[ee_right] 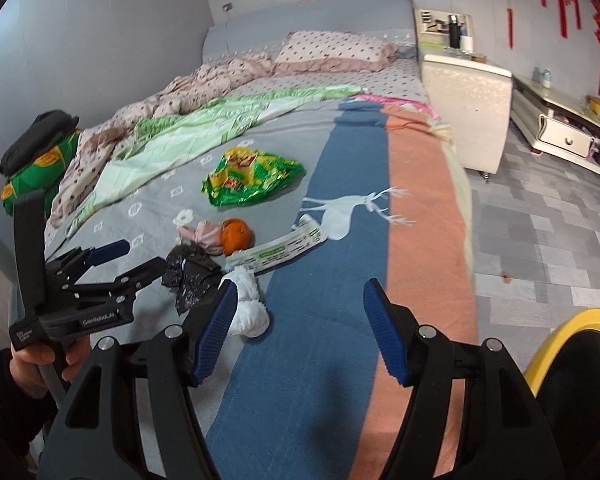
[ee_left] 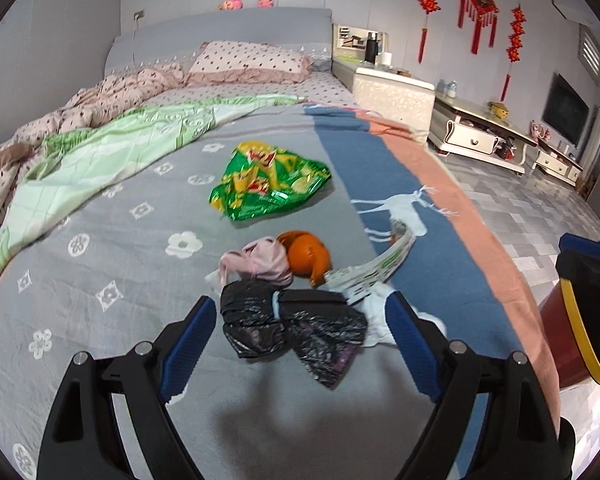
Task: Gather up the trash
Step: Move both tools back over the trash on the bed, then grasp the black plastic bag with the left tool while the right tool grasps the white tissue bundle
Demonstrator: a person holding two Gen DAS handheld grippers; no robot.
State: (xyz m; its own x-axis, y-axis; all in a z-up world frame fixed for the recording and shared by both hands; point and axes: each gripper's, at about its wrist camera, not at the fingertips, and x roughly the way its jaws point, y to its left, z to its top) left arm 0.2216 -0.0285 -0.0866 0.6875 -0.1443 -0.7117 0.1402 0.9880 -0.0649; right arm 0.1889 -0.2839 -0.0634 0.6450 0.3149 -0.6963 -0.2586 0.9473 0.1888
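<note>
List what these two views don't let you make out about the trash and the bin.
- Bin: right wrist view shows only its yellow rim, cut by the frame edge; its contents are unseen.
- Bin in the left wrist view: the right gripper covers part of it.
- White wad: left wrist view, half hidden behind the left gripper's finger.
- Paper strip: its print is too small to read.

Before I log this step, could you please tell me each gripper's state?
Left gripper: open, empty, above the black bag.
Right gripper: open, holding nothing.
</note>
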